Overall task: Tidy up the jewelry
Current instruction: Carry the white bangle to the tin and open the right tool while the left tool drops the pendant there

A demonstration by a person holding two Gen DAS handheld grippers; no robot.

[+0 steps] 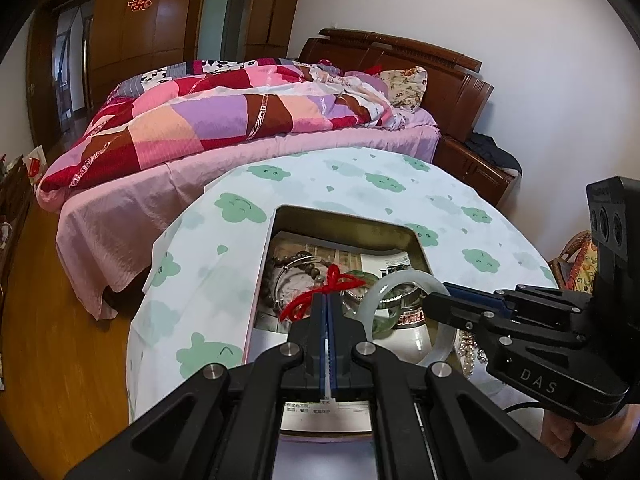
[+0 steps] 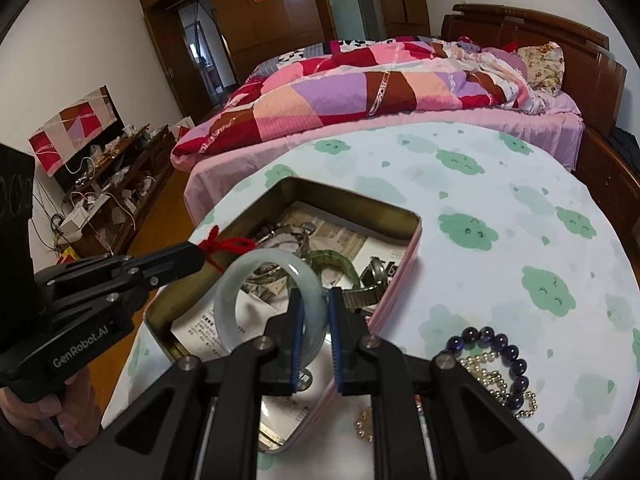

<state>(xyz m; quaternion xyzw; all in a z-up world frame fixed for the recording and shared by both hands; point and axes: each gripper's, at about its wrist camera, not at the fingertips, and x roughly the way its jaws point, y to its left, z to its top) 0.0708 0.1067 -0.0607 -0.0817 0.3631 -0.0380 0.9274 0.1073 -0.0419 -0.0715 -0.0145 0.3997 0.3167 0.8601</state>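
Note:
An open tin box (image 1: 352, 220) (image 2: 400, 214) sits on a table with a cloud-print cloth. It holds a bead bracelet (image 1: 308, 270), a green bangle (image 2: 332, 262), a metal watch (image 2: 370, 282) and other pieces. My left gripper (image 1: 325, 298) is shut on a red cord (image 1: 324, 288) (image 2: 224, 246) above the box. My right gripper (image 2: 314, 300) is shut on a pale jade bangle (image 2: 264, 276) (image 1: 404, 284), held upright over the box.
A purple bead bracelet (image 2: 500, 344), a pearl strand (image 2: 486, 376) and a small gold piece (image 2: 364, 424) lie on the cloth (image 2: 500, 208) right of the box. A bed (image 1: 240, 120) stands beyond the table. A cluttered TV cabinet (image 2: 116, 184) is at the far left.

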